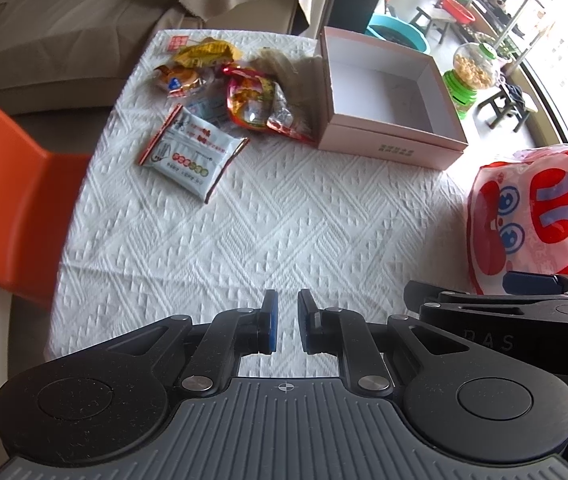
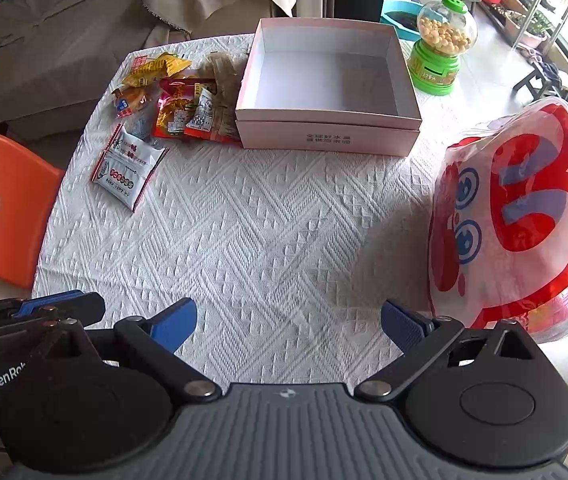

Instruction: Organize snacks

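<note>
Pink box [image 2: 326, 136] bare inside, snack packets [image 2: 172, 96] beside it, right claw [image 2: 289, 326] spread

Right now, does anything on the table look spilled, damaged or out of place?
Nothing spilled or damaged. The snack packets lie in a loose heap left of the open box, one white packet apart from it; the box holds nothing.
</note>
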Demonstrator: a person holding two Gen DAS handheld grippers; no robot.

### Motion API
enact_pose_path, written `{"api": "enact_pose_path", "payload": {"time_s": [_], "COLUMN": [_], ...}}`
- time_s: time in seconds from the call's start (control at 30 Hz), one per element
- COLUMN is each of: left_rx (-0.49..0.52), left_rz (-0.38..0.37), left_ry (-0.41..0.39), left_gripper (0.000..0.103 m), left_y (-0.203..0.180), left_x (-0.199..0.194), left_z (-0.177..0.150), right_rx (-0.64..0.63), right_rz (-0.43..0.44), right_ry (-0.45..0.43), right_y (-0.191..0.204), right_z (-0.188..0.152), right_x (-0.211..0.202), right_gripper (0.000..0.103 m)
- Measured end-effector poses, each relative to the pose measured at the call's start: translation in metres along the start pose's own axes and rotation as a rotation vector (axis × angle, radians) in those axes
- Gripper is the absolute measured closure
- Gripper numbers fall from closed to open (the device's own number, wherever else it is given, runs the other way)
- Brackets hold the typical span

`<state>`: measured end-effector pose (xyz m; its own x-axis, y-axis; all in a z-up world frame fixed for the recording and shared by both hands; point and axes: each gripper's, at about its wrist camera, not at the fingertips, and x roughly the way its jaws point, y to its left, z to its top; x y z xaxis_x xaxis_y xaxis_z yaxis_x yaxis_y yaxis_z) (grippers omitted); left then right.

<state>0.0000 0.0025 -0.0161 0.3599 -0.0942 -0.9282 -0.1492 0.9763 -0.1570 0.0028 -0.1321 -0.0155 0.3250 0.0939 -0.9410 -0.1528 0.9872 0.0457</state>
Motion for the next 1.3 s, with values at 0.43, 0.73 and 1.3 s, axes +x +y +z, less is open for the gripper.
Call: {"api": "enact_pose_path", "payload": {"time_s": [0.43, 0.73, 1.3], "left_rx": [-0.014, -0.014, -0.272], "left_rz": [0.003, 0.004, -0.195], "left_ry": [0.008, 0.012, 0.049], "left_gripper": [0.088, 0.088, 0.088], "left_y": [0.002, 0.003, 0.088], "left_x": [0.005, 0.007, 0.078], "left_z": [0.002, 0.005, 0.044], "right_rx": [0.000, 0.001, 0.020], "right_rz": [0.001, -0.002, 0.074], "right_ry": [0.011, 0.015, -0.105], "right_y": [-0.001, 0.000, 0.009], "right_z": [0.001, 0.002, 0.019], "right_x": [0.006, 0.008, 0.023], "right_gripper": [0.004, 0.004, 0.004]}}
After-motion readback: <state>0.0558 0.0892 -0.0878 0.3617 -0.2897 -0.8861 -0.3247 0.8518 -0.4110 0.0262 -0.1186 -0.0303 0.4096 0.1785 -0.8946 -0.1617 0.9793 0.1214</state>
